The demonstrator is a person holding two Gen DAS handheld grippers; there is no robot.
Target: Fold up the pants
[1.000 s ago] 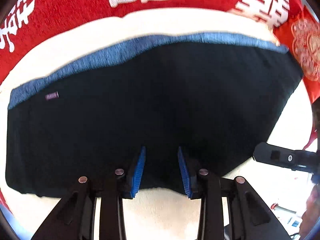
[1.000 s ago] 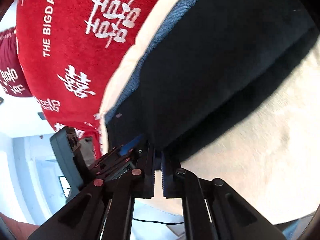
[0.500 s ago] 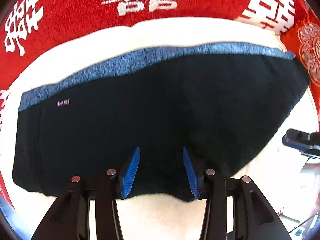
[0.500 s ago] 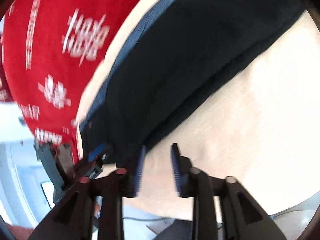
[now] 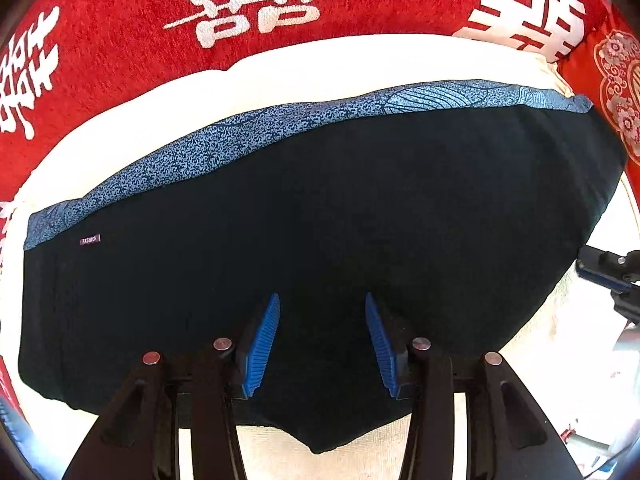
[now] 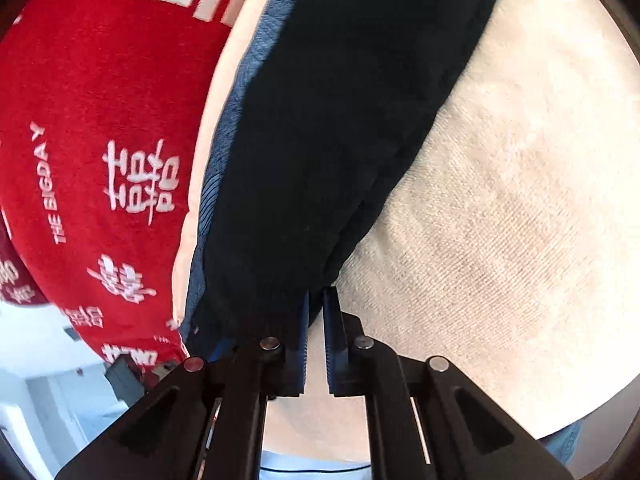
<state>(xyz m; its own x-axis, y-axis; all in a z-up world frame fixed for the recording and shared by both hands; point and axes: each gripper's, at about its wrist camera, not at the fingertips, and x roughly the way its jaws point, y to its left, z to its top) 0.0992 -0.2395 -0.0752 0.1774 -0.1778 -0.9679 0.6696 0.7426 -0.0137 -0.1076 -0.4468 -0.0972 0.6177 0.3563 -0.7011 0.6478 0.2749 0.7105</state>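
Left wrist view: the black pants [image 5: 320,220] lie flat as a compact folded slab on a cream towel [image 5: 320,64], which rests on a red blanket [image 5: 120,32] printed with white characters. A blue patterned band [image 5: 248,132] runs along the far edge, with a small label [image 5: 89,239] near its left end. The left claw [image 5: 320,340] hangs over the near edge of the pants with its blue pads wide apart, gripping nothing. The right claw shows at the frame's right edge, beside the garment's end.

Right wrist view: the right claw [image 6: 316,336] sits at the near corner of the pants [image 6: 340,120], its jaws drawn narrow. A tip of dark cloth reaches into the slit, but I cannot tell whether it is truly pinched.

Judging by the stacked layers and tidy edges, the folding looks mostly done; perhaps one last fold or some straightening remains.
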